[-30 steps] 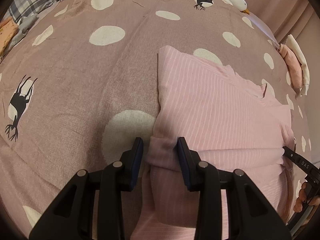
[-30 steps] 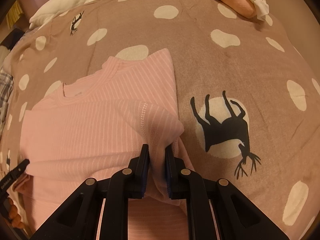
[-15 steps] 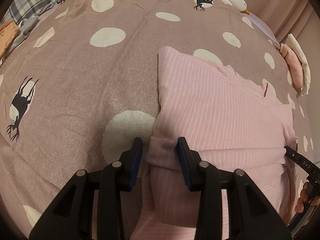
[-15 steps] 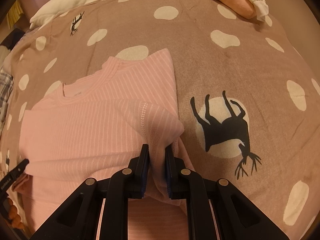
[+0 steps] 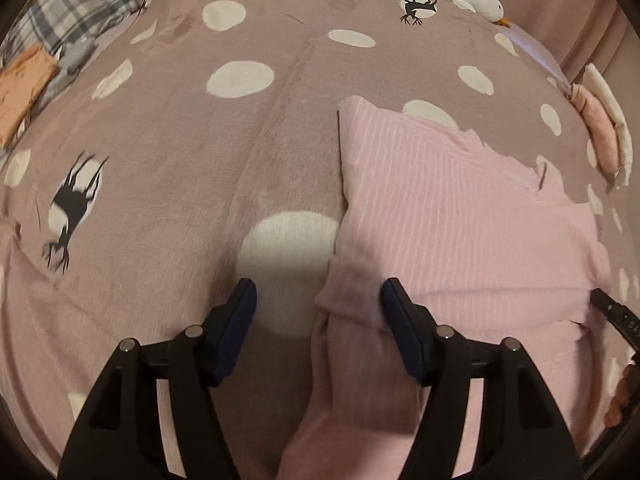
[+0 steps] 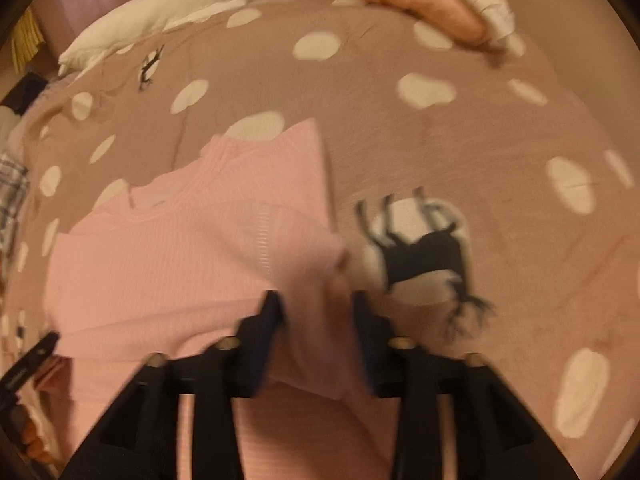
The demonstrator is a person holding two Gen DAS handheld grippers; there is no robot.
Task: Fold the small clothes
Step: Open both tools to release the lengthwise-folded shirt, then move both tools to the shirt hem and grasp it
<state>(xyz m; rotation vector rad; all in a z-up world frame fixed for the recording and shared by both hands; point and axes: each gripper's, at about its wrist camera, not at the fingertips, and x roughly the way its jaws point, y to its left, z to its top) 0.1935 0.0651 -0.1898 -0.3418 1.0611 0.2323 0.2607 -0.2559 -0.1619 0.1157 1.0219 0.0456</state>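
Pink ribbed knit, a small top, lies flat on the spotted mauve bedspread with its lower part doubled up over the body, so the fold runs across just ahead of both tools. On the left, the left gripper is opening: its jaws stand wide, the outer pad over bare bedspread and the inner one at the bunched corner of the fold, which sits between them but is no longer pinched. Further right, the right gripper is opening too, in a blurred view; the other folded corner lies between its pads, and neither looks to be pressing on it. The risk, as I judge it, is at these corners. Soft knit may cling to a pad, so a withdrawal that drags sideways could pull the folded edge open or skew it, and the left corner already looks lumpy rather than flat. Lifting one tool ahead of the other might twist the fold line. Beyond, a folded pink and cream pile sits at the bed's far edge.
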